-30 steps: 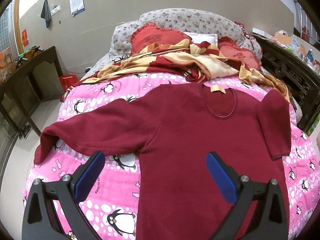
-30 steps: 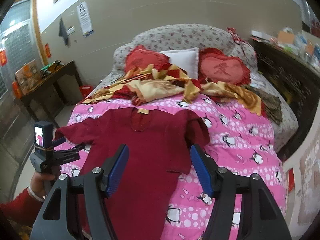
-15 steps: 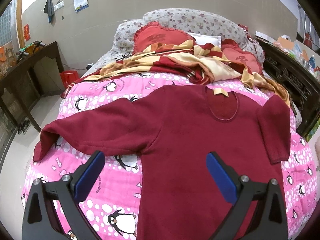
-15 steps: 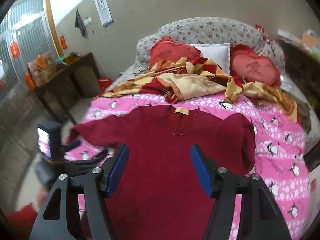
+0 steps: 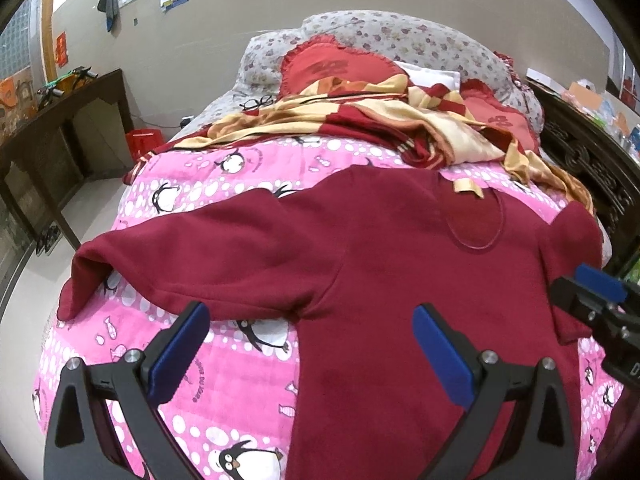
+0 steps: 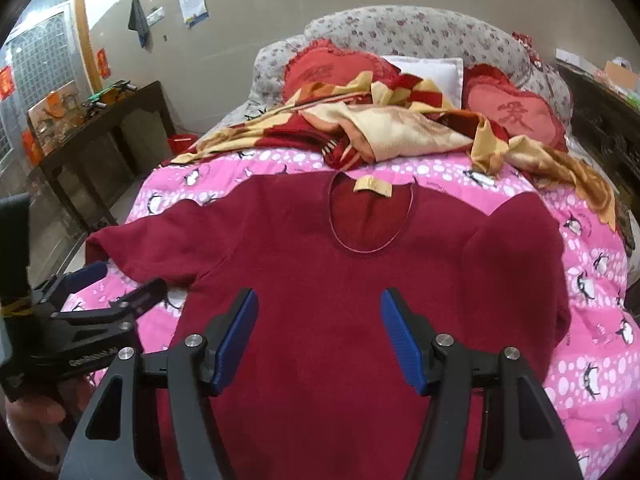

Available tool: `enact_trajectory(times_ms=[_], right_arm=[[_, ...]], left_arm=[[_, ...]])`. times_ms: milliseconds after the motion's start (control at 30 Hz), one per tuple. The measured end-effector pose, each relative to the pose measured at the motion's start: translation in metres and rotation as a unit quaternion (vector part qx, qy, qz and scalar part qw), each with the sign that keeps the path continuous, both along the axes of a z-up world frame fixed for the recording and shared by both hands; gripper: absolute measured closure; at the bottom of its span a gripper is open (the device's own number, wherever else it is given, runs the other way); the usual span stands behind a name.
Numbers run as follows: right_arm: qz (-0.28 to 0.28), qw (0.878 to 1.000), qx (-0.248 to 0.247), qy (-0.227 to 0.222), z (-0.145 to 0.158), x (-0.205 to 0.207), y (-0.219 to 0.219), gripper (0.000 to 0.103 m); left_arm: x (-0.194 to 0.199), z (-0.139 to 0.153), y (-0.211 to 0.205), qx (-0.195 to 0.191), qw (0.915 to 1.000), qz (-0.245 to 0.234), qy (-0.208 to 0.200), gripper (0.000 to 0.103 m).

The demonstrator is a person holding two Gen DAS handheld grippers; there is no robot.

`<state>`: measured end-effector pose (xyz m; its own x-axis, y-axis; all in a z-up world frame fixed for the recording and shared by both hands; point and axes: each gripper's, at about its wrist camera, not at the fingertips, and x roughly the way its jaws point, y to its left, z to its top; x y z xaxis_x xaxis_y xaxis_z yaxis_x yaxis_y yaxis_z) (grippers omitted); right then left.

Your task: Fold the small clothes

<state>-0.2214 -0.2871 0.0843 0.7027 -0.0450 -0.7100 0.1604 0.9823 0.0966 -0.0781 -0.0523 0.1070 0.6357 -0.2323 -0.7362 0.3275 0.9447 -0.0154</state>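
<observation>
Left wrist view: the left gripper (image 5: 308, 344) hangs with its blue pads spread wide and empty over the armpit of the dark red top (image 5: 400, 280). The top lies face up on the pink penguin quilt (image 5: 240, 184), collar at the far end. Its left sleeve (image 5: 200, 256) stretches out toward the bed's left edge, while the right sleeve (image 6: 516, 256) is already turned in over the chest. The right gripper (image 6: 318, 336) is equally wide and holds nothing above the belly of the garment.

The likely step is folding the left sleeve across. A pinch near the cuff, lifted low and carried over the chest, should keep the body from dragging on the soft quilt.

Beyond lie a crumpled red-and-gold blanket (image 6: 400, 128), heart cushions (image 6: 516, 108) and a dark side table (image 6: 100, 120) at left.
</observation>
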Motion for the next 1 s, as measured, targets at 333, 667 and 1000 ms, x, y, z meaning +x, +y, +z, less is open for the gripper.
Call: enact_trajectory(times_ms=[333, 667, 1000], right_arm=[[-0.029, 0.999, 0.0, 0.02, -0.023, 0.022, -0.004, 0.015], [-0.042, 0.998, 0.006, 0.035, -0.034, 0.028, -0.009, 0.015], [-0.064, 0.997, 0.009, 0.045, -0.04, 0.03, -0.02, 0.015]], left_arm=[[0.016, -0.016, 0.004, 0.003, 0.9998, 0.014, 0.014, 0.0], [0.021, -0.022, 0.0, 0.004, 0.9997, 0.01, 0.022, 0.0], [0.023, -0.024, -0.003, 0.003, 0.9996, 0.009, 0.027, 0.0]])
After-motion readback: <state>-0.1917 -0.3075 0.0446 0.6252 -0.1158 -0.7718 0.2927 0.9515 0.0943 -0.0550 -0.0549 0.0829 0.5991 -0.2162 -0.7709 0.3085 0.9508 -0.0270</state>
